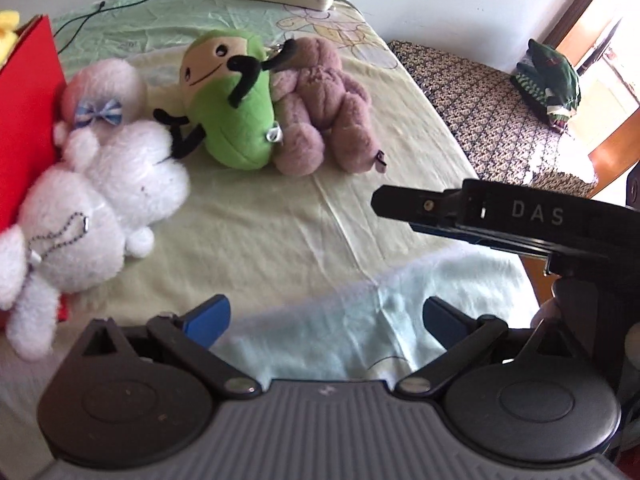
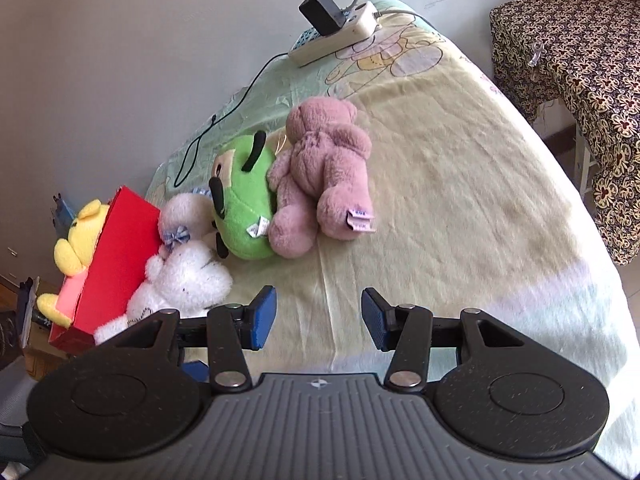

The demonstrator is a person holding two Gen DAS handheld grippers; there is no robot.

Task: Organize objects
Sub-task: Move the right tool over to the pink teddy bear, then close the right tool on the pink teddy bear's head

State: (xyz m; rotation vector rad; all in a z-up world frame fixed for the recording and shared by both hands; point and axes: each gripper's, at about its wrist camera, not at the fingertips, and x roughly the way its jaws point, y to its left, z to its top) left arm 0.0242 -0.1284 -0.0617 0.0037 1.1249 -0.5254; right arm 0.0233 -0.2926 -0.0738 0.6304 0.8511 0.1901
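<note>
Both claws gape wide and hold nothing: left claw [image 1: 326, 320], right claw [image 2: 319, 318], each low in its frame above the bed [image 2: 460, 200]. Beyond the right claw, up and left at mid-frame, lie the pink bear [image 2: 324, 176], long axis running away from the claw, then the green plush [image 2: 244, 216], white plush [image 2: 188, 272] and red box [image 2: 116, 256]. The right claw looks nearer the bear.

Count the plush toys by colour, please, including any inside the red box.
White: 2
Green: 1
Pink: 1
Yellow: 1, in the red box
Total: 5
</note>
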